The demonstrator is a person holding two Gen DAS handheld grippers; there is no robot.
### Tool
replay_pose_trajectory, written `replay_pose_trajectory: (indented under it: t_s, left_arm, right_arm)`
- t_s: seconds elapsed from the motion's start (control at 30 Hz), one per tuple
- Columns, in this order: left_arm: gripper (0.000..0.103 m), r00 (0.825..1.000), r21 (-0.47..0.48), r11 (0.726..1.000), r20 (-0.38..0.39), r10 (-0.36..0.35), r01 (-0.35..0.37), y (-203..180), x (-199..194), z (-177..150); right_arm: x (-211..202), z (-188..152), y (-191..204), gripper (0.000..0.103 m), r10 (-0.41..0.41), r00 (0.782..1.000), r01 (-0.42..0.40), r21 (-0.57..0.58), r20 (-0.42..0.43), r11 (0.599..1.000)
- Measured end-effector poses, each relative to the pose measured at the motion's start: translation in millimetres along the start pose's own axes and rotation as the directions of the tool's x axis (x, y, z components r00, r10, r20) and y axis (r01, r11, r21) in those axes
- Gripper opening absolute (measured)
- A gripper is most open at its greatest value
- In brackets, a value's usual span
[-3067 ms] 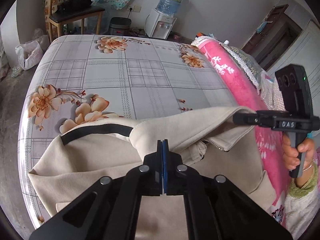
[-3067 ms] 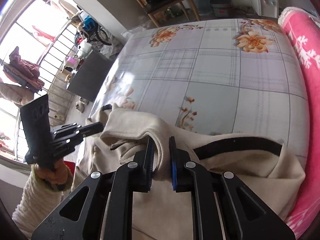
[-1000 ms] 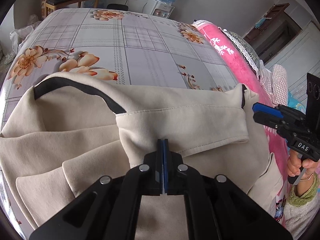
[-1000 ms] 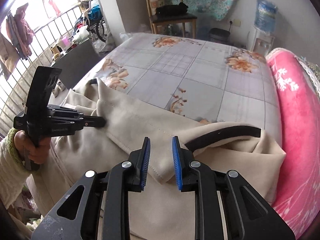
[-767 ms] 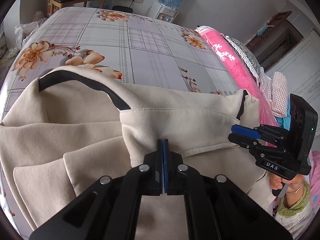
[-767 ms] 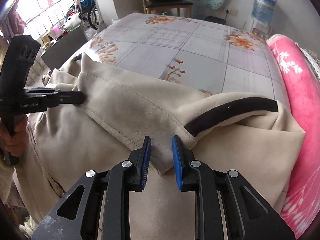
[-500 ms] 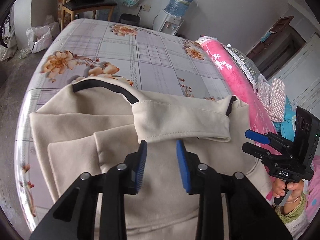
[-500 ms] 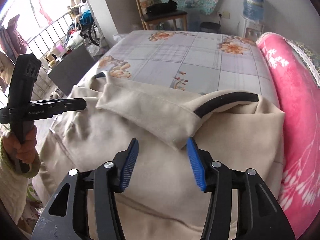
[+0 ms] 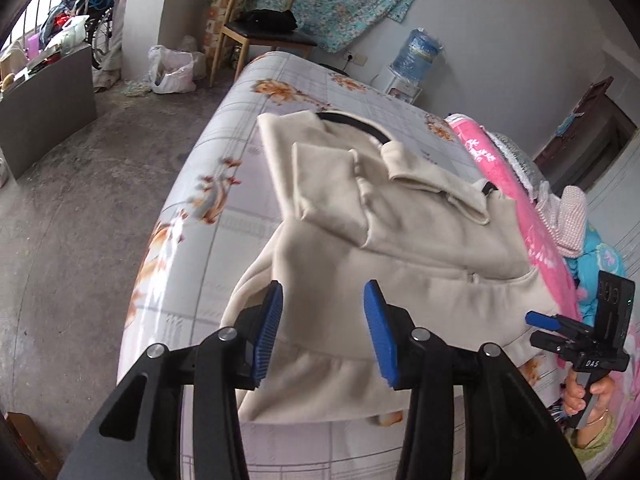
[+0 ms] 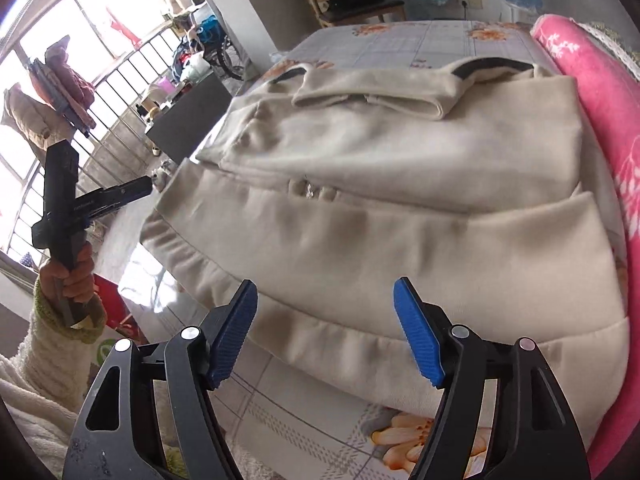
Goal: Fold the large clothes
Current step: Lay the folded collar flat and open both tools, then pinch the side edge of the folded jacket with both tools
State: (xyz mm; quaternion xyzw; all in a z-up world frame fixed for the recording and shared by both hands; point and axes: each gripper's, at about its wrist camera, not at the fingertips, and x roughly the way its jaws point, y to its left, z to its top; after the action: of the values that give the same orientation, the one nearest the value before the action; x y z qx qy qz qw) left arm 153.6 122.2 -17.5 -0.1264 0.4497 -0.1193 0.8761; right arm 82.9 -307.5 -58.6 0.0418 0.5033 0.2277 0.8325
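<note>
Both wrist cameras look steeply down from close above the bed's near edge, one from each side, sharing the folded cream fleece jacket and flowered checked bedsheet.

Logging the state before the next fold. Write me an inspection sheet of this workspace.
Surface: bed with floral checked sheet.
Job's things: cream jacket lies partly folded on the bed, black-trimmed collar far side.
Clutter: pink blanket alongside the jacket.
Grippers: left gripper and right gripper open, jaws just widened, nothing between them.
Cables: nothing seen.
Surroundings: wooden chair, water dispenser, white bag on floor.
</note>
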Motion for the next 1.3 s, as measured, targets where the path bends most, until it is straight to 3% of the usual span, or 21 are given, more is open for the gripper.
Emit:
replay_pose_trajectory:
  t_s: [0.1,0.2,0.27,0.37,0.57,0.63,0.8,0.87,1.0,1.07,1.13,1.3]
  left_arm:
    - [0.041,0.996,0.041,0.995,-0.008,0.087,-0.087,1,9,-18]
    - [0.041,0.987,0.059,0.985,0.007,0.163,-0.163,3,12,-24]
    - [0.041,0.986,0.062,0.984,-0.01,0.169,-0.168,6,18,-22]
    - [0.041,0.991,0.036,0.991,-0.041,0.127,-0.125,13,27,-17]
    - [0.04,0.998,0.074,0.995,0.004,-0.066,0.065,3,9,-7]
    - [0.04,0.997,0.082,0.994,-0.027,-0.069,0.071,2,14,-3]
    - [0.039,0.993,0.014,1.0,-0.12,0.0,0.002,19,43,8]
    - [0.039,0.993,0.007,1.0,-0.117,-0.025,0.026,19,47,11]
    - [0.039,0.979,0.001,0.983,-0.097,-0.182,0.182,12,44,14]
    - [0.039,0.984,0.013,0.989,-0.105,-0.144,0.146,10,48,15]
    - [0.034,0.99,0.035,0.998,-0.134,-0.041,0.046,9,57,15]
    - [0.03,0.99,0.166,0.981,-0.089,0.114,-0.098,-13,58,7]
  right_arm:
    - [14,-11,1,0.067,-0.069,0.998,0.069,-0.02,-0.015,0.997]
    - [19,-14,2,0.068,-0.084,0.996,0.084,-0.033,-0.008,0.996]
    - [21,-11,3,0.068,-0.09,0.996,0.09,-0.038,-0.011,0.995]
    - [24,-9,4,0.068,-0.095,0.995,0.094,-0.044,-0.016,0.995]
    - [25,-10,2,0.068,-0.093,0.995,0.092,-0.052,-0.02,0.994]
    - [25,-10,2,0.068,-0.093,0.996,0.091,-0.056,-0.019,0.994]
    - [25,-10,2,0.068,-0.095,0.995,0.093,-0.059,-0.02,0.994]
    - [26,-9,3,0.068,-0.095,0.995,0.093,-0.061,-0.022,0.994]
    - [26,-9,3,0.068,-0.096,0.995,0.094,-0.064,-0.023,0.993]
    - [26,-9,3,0.068,-0.095,0.995,0.094,-0.065,-0.022,0.993]
    - [26,-9,2,0.068,-0.093,0.996,0.091,-0.064,-0.02,0.994]
    - [21,-10,-3,0.068,-0.073,0.997,0.072,-0.027,-0.009,0.997]
